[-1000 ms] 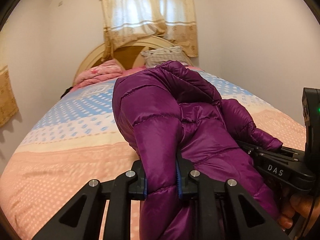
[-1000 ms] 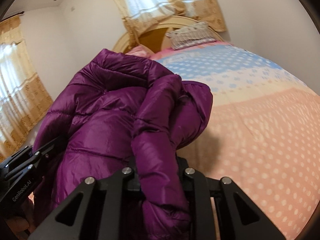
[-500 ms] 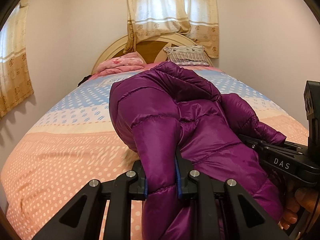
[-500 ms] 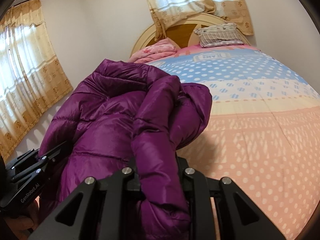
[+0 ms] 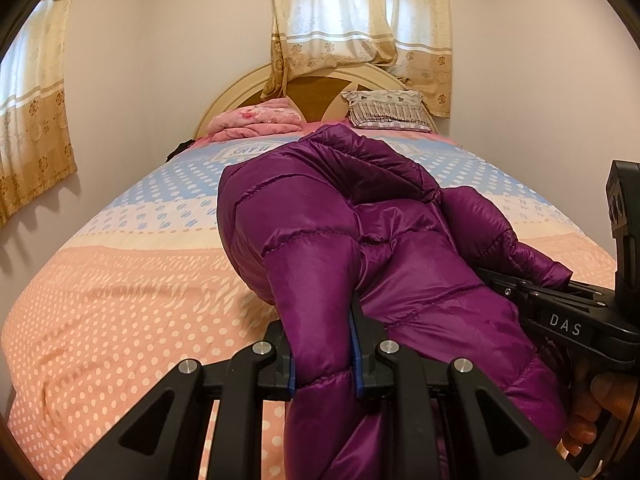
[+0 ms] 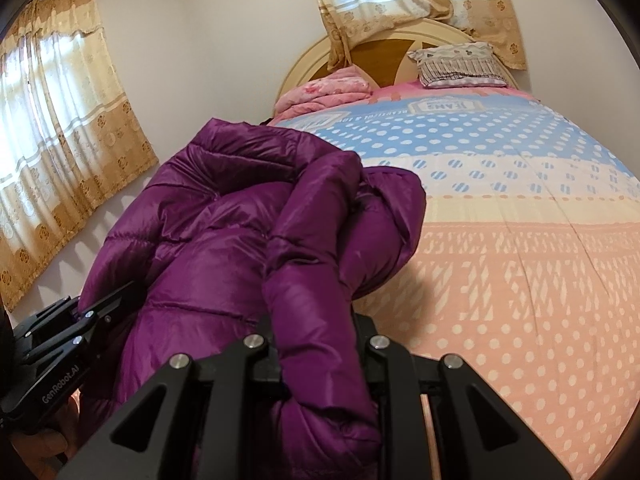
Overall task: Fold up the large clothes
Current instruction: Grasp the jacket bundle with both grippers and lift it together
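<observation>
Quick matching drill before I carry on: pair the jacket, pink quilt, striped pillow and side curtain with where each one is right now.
Things:
1. jacket
2. pink quilt
3. striped pillow
4. side curtain

Places:
A. head of the bed, right of the quilt
B. on the left wall
C. clamped in both hand-held grippers
D. folded by the headboard, left side

Pairs: 1-C, 2-D, 3-A, 4-B

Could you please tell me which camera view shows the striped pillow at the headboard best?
The right wrist view: the pillow appears larger and whole, its stripes clear. In the left wrist view it looks smaller, with the purple jacket rising just below it.
</observation>
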The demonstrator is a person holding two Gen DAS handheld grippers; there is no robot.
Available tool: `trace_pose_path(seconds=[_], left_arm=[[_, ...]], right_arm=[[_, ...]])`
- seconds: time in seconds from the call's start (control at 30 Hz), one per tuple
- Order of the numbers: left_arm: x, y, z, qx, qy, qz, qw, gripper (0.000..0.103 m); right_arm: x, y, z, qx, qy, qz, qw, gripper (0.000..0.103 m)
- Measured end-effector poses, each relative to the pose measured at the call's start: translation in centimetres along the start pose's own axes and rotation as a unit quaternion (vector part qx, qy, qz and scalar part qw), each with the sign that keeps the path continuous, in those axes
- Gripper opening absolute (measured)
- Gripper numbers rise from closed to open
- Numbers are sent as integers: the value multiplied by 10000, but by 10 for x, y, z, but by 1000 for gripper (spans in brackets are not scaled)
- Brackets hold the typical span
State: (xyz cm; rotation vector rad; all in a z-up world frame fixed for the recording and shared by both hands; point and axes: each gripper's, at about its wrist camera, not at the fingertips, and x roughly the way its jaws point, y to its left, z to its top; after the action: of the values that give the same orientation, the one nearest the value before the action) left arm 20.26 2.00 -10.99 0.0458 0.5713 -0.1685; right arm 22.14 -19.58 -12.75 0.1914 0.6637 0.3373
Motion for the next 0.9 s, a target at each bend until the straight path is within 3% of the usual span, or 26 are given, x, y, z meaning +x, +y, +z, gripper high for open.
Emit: trace_pose_path(seconds=[0.63,0.9], left_arm=[[35,5,-6,-168,233,110,9995,20],[52,8,-18,-222,371,246,9988,33]], right_arm=[[29,10,-10,-71,327,9,9994,22],[39,10,-18,-75,477,-13,9988,22]])
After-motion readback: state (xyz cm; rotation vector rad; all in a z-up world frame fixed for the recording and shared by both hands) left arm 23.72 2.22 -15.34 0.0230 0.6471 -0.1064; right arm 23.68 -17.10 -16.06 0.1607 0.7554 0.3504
